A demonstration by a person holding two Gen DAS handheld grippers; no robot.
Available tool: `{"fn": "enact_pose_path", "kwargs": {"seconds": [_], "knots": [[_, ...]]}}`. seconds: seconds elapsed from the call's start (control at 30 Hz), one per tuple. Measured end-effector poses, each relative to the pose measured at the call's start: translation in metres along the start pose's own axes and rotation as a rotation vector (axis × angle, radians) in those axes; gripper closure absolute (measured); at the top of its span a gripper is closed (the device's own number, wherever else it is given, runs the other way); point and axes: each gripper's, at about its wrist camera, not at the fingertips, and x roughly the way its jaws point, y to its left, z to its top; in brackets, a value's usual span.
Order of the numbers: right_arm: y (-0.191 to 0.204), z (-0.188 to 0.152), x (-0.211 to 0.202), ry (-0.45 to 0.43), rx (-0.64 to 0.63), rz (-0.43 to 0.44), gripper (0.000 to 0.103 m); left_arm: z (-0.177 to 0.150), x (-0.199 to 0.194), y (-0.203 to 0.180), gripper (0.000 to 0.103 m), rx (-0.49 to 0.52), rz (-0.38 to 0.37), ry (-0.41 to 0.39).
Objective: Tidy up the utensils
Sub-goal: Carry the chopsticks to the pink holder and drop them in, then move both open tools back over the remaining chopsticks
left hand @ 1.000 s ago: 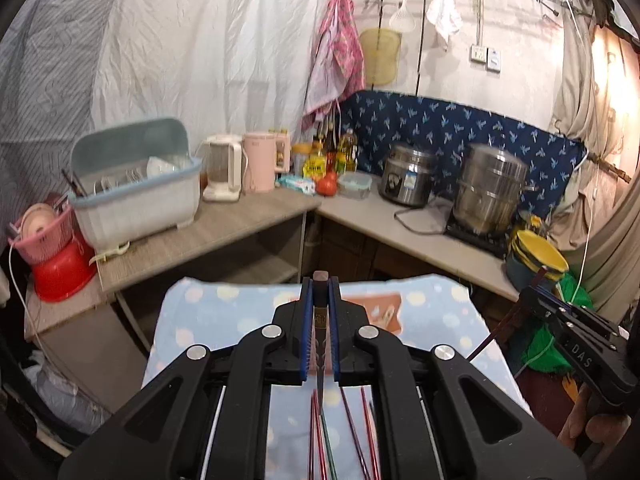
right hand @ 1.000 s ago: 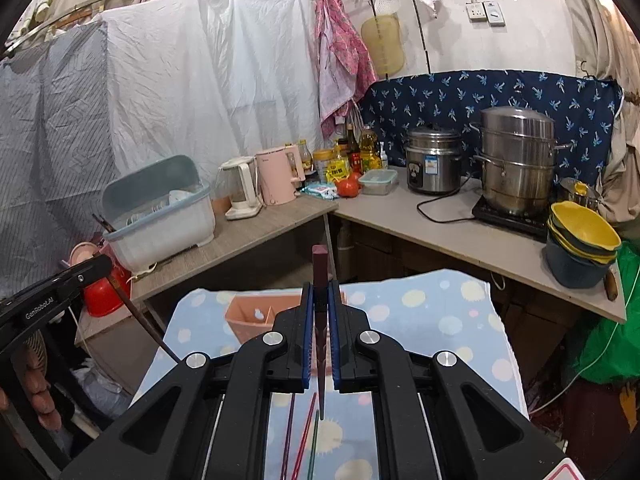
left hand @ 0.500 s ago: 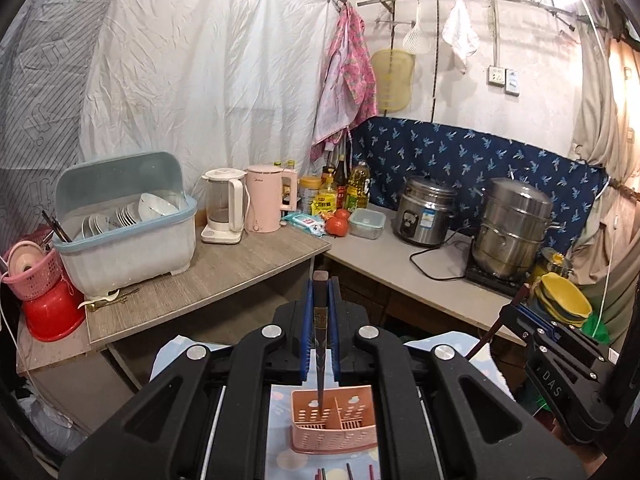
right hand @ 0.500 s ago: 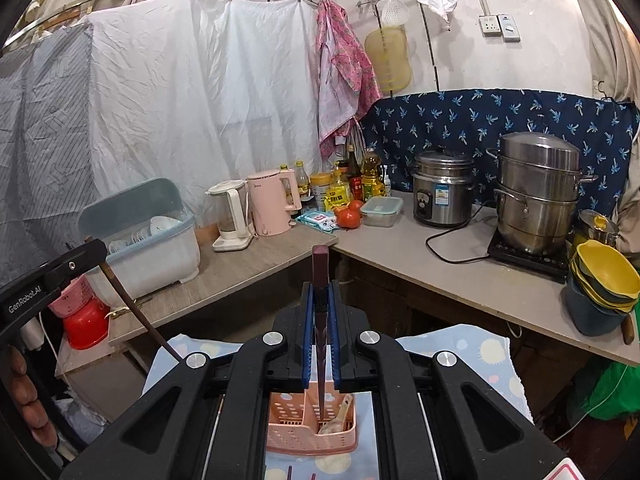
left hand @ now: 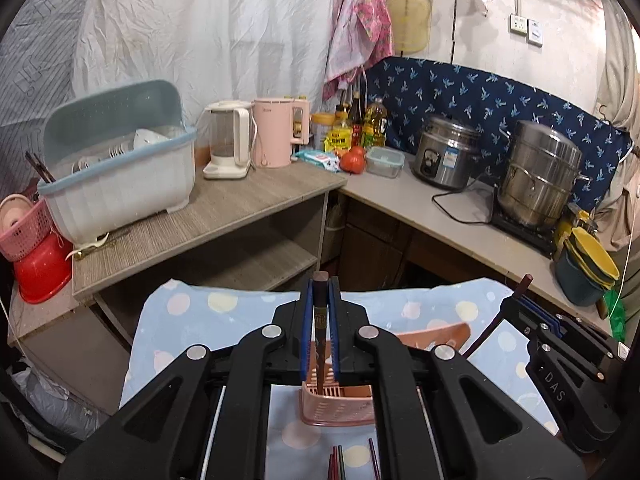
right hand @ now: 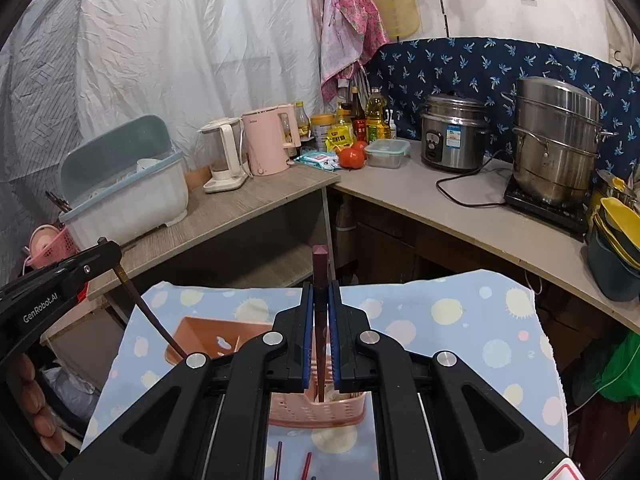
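My left gripper (left hand: 320,286) is shut on a dark brown chopstick (left hand: 320,320) held upright. The chopstick's lower tip dips toward a compartment of the pink utensil basket (left hand: 340,408). My right gripper (right hand: 320,286) is shut on a maroon chopstick (right hand: 320,268), and its tip hangs over the same basket (right hand: 316,410). Each view shows the other gripper at its edge, the right gripper (left hand: 520,300) and the left gripper (right hand: 108,250), both with a slanted chopstick. Loose coloured chopsticks (left hand: 338,460) lie on the cloth in front of the basket.
The table wears a light blue dotted cloth (left hand: 192,304). Behind it runs an L-shaped counter (left hand: 240,208) with a dish rack (left hand: 120,176), kettles (left hand: 272,136), a rice cooker (left hand: 448,152) and a steamer pot (left hand: 540,176). Stacked bowls (left hand: 592,272) stand at the right.
Both grippers have carried their chopsticks forward and down from above the loose chopsticks to the pink basket. The basket now sits close under the fingertips.
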Motion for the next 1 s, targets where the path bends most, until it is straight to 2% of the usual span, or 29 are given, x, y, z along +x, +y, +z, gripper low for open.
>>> {"fn": "enact_pose_path", "kwargs": {"seconds": [0.1, 0.13, 0.17, 0.2, 0.23, 0.33, 0.5, 0.67, 0.8, 1.0], "knots": [[-0.004, -0.009, 0.002, 0.018, 0.003, -0.011, 0.094, -0.008, 0.002, 0.002, 0.094, -0.016, 0.011, 0.005], [-0.005, -0.011, 0.0, 0.007, 0.008, -0.019, 0.091, -0.009, 0.001, 0.003, 0.089, -0.023, 0.016, -0.002], [-0.006, -0.012, -0.003, 0.0, 0.008, -0.029, 0.083, -0.01, 0.001, 0.004, 0.084, -0.027, 0.02, -0.003], [-0.008, -0.013, -0.007, -0.011, 0.01, -0.037, 0.074, -0.01, -0.001, 0.005, 0.073, -0.031, 0.024, -0.003], [-0.01, -0.012, -0.012, -0.022, 0.014, -0.043, 0.071, -0.011, -0.003, 0.005, 0.063, -0.035, 0.031, -0.006], [-0.014, -0.01, -0.028, -0.051, 0.021, -0.051, 0.062, -0.013, -0.013, 0.006, 0.048, -0.043, 0.049, -0.017], [-0.017, -0.012, -0.055, -0.086, 0.033, -0.054, 0.052, -0.02, -0.03, 0.006, 0.045, -0.042, 0.045, -0.018], [-0.016, -0.027, -0.077, -0.078, 0.033, -0.043, 0.051, -0.034, -0.049, 0.008, 0.045, -0.04, 0.043, -0.014], [-0.013, -0.047, -0.092, -0.054, 0.03, -0.03, 0.051, -0.052, -0.064, 0.01, 0.045, -0.034, 0.044, -0.002], [-0.009, -0.094, -0.107, 0.009, 0.014, -0.036, 0.051, -0.092, -0.078, 0.015, 0.045, -0.034, 0.052, 0.052]]}}
